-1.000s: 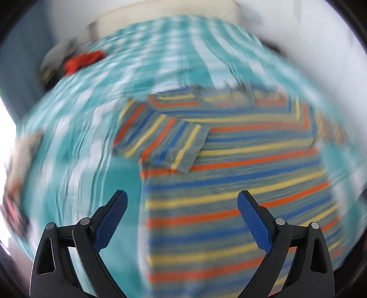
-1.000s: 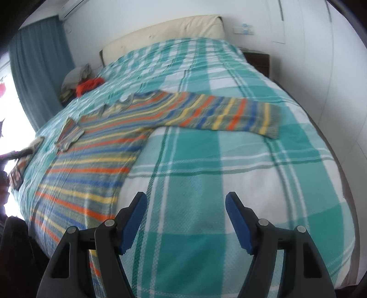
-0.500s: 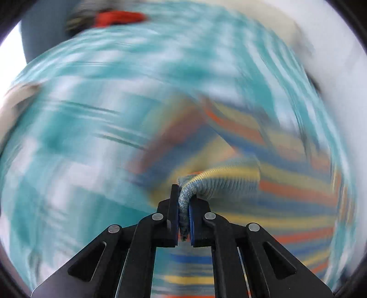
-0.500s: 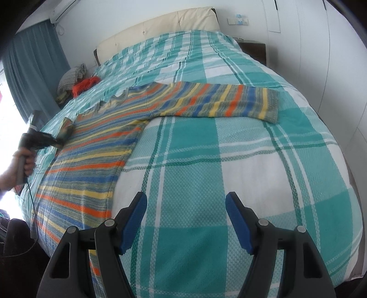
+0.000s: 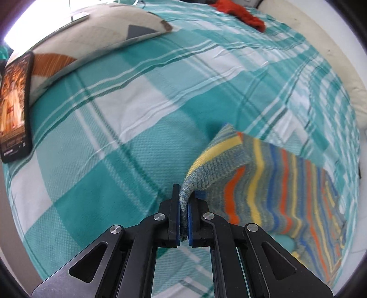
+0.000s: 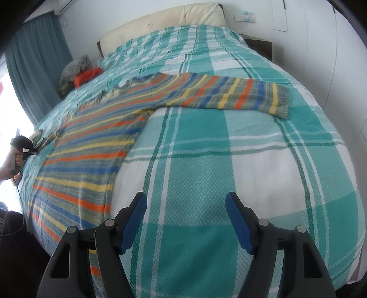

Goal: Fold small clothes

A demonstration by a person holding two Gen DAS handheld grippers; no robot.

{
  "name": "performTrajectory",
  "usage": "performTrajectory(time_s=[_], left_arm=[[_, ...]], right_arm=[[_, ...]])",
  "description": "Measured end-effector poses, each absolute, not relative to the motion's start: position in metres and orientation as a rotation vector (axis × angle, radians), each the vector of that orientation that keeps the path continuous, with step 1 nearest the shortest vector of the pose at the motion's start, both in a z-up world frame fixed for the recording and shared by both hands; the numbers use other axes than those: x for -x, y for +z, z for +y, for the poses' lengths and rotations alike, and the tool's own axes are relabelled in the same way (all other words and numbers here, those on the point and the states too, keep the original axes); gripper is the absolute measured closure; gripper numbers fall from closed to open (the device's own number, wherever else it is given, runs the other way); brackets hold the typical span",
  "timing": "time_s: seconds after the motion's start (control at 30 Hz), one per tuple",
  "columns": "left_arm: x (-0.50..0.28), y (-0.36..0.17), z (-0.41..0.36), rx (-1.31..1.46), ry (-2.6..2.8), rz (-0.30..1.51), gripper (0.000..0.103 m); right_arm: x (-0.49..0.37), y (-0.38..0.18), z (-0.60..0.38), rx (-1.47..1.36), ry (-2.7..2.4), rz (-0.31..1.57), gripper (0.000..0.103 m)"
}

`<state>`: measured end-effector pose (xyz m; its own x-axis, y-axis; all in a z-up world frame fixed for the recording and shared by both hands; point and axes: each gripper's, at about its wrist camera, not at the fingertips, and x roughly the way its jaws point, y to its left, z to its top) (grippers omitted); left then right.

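Striped knit sweater (image 6: 91,146) in orange, yellow, blue and grey lies spread on a bed (image 6: 229,160) covered with a teal-and-white plaid blanket; its body occupies the left side of the bed in the right wrist view, and one sleeve (image 6: 229,96) stretches flat to the right across the far half. Left hand-held gripper (image 5: 183,220) is clamped on the ribbed cuff (image 5: 206,174) of the other sleeve, the fabric pinched between its blue pads and drawn up off the blanket. Right hand-held gripper (image 6: 185,220) hangs over bare blanket near the sweater's right edge, jaws standing wide with nothing between them. A phone (image 5: 15,110) with a lit screen and a patterned pillow (image 5: 91,29) lie at the far left of the left wrist view; a red garment (image 5: 243,13) sits near the cream headboard (image 6: 165,20).
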<state>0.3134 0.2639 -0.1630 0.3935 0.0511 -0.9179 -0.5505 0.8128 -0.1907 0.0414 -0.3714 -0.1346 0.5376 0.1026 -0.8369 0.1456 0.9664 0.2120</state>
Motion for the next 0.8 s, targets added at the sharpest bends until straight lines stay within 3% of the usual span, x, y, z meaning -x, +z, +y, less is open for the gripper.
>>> performTrajectory(time_s=[0.53, 0.7, 0.8], left_arm=[[-0.291, -0.159, 0.312, 0.565, 0.499, 1.093, 0.092], [-0.264, -0.137, 0.337, 0.558, 0.606, 1.012, 0.054], [-0.259, -0.125, 0.327, 0.538, 0.590, 0.957, 0.048]], right_arm=[[-0.043, -0.143, -0.369, -0.248, -0.024, 1.035, 0.033], [-0.043, -0.144, -0.367, -0.245, -0.025, 1.037, 0.033], [-0.044, -0.145, -0.365, -0.240, -0.024, 1.040, 0.032]])
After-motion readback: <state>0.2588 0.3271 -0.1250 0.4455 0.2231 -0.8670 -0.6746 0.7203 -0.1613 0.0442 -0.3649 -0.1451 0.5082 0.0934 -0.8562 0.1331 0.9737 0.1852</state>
